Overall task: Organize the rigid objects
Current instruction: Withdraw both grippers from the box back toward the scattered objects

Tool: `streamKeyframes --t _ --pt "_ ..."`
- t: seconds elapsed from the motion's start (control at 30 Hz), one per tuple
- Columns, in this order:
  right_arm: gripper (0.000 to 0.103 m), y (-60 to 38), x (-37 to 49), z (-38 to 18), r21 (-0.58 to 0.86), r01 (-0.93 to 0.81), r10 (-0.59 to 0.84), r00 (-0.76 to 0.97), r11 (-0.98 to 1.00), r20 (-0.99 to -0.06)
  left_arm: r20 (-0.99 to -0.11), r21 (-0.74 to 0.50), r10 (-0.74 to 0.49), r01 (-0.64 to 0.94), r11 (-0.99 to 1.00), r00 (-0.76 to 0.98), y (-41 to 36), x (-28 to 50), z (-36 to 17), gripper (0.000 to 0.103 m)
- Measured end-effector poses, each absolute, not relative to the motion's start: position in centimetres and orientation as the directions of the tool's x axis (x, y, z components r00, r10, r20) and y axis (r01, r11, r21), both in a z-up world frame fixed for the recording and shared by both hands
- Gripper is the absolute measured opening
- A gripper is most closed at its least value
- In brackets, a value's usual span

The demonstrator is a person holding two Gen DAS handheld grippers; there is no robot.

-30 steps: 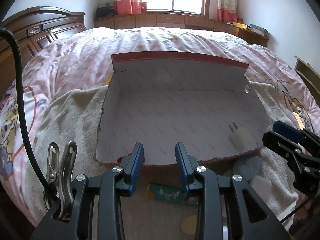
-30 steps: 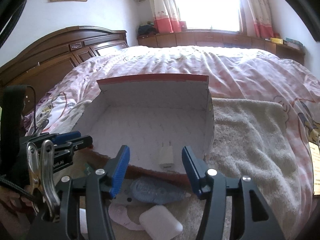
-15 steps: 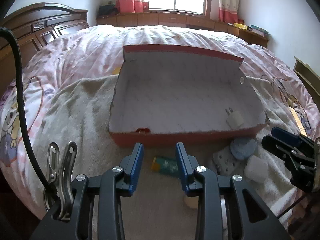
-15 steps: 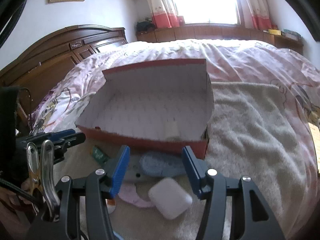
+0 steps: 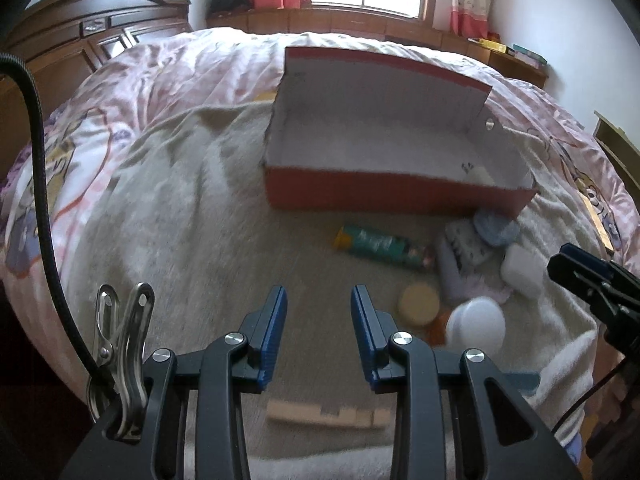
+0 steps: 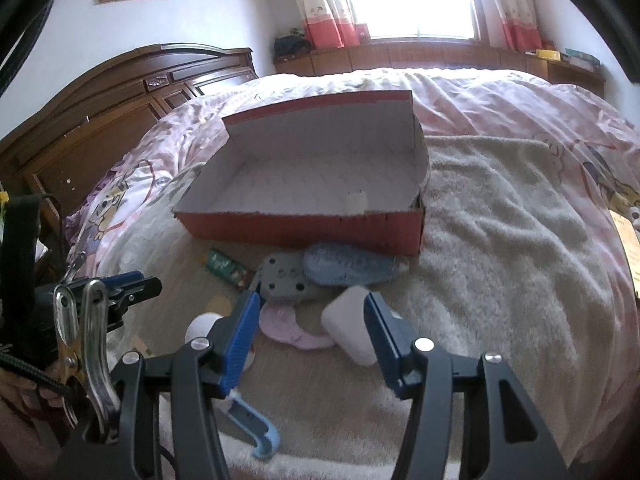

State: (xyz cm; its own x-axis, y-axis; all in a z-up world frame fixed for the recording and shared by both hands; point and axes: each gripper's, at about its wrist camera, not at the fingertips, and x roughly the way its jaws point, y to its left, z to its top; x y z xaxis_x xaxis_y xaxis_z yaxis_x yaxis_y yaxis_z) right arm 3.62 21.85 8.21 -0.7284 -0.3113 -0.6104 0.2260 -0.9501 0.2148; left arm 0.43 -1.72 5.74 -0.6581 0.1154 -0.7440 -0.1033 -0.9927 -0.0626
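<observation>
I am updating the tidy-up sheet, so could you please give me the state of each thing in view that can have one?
Red cardboard box with white inside: open, lid flap upright, holding only a white plug adapter.
Left gripper: open, empty.
Right gripper: open, empty, above the white rounded case.
White rounded case: shut, lying outside the box.
Green tube with yellow cap: capped, lying on its side.

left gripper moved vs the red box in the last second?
Yes. The left gripper has pulled back from the red box: a second ago its fingertips reached the box's near wall; now bare towel and the green tube lie between them.
</observation>
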Motion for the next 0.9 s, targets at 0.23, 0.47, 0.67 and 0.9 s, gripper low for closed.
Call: streamKeyframes --t 0.23,0.47,0.67,0.9 --pt "0.057 21.4 5.4 6.8 0.216 0.235 -0.319 -0.703 -0.948 -0.635 -0.764 -0.067 0.127 -0.117 -0.991 -0.633 -2.5 2.7 4.6 0.034" --pt "0.057 21.2 6.1 5.6 0.227 0.224 -0.319 -0.678 -0.948 -0.663 -0.784 -0.077 0.134 -0.119 -0.990 -0.607 -3.5 4.1 3.4 0.035" --pt "0.057 21.3 6.4 5.1 0.230 0.220 -0.318 -0.667 -0.948 -0.674 -0.785 -0.105 0.161 -0.127 -0.986 -0.599 -3.9 5.0 2.8 0.049" --pt "0.057 20.9 7.0 4.6 0.230 0.227 -0.323 -0.650 -0.946 -0.688 -0.790 -0.127 0.204 -0.171 -0.977 -0.578 -3.2 5.4 2.2 0.066"
